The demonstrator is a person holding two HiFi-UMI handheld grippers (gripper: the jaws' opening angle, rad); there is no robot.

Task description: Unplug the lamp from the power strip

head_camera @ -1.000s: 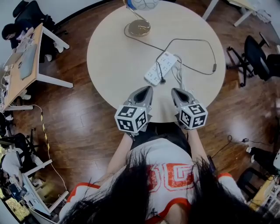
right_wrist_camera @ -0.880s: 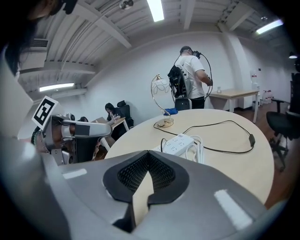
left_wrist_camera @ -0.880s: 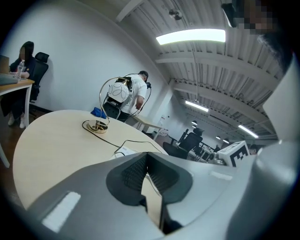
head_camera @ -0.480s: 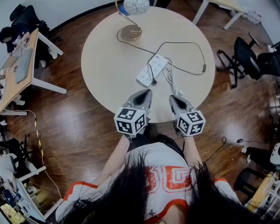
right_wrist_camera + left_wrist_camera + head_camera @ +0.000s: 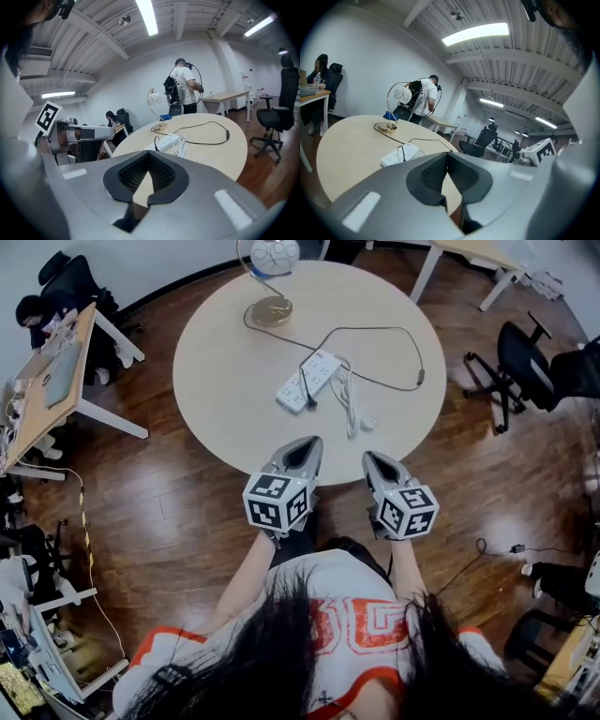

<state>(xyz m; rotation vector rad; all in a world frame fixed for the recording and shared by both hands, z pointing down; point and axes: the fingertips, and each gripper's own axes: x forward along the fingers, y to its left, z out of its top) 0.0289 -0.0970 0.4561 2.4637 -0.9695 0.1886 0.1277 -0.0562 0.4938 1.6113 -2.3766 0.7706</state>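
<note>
A white power strip [image 5: 307, 381] lies mid-table on the round table [image 5: 225, 390], with a black plug [image 5: 307, 401] in its near end. The black cable loops right past an inline switch [image 5: 418, 377] and back to the lamp's brass base [image 5: 269, 310] at the far edge, under its globe shade [image 5: 275, 254]. The strip's white cord [image 5: 350, 406] lies bundled beside it. My left gripper [image 5: 307, 448] and right gripper [image 5: 372, 463] hover at the table's near edge, both shut and empty, well short of the strip. The strip [image 5: 401, 154] [image 5: 168, 142] shows beyond each gripper [image 5: 446, 157] [image 5: 149, 164].
A desk [image 5: 52, 381] with a seated person stands to the left on the wooden floor. Office chairs [image 5: 525, 367] stand to the right. A person wearing a backpack [image 5: 180, 89] stands beyond the table's far side. Another table [image 5: 229, 97] lies behind.
In the head view the table and power strip have shifted up and look smaller. Both grippers stay shut and now sit nearer the table's front edge.
</note>
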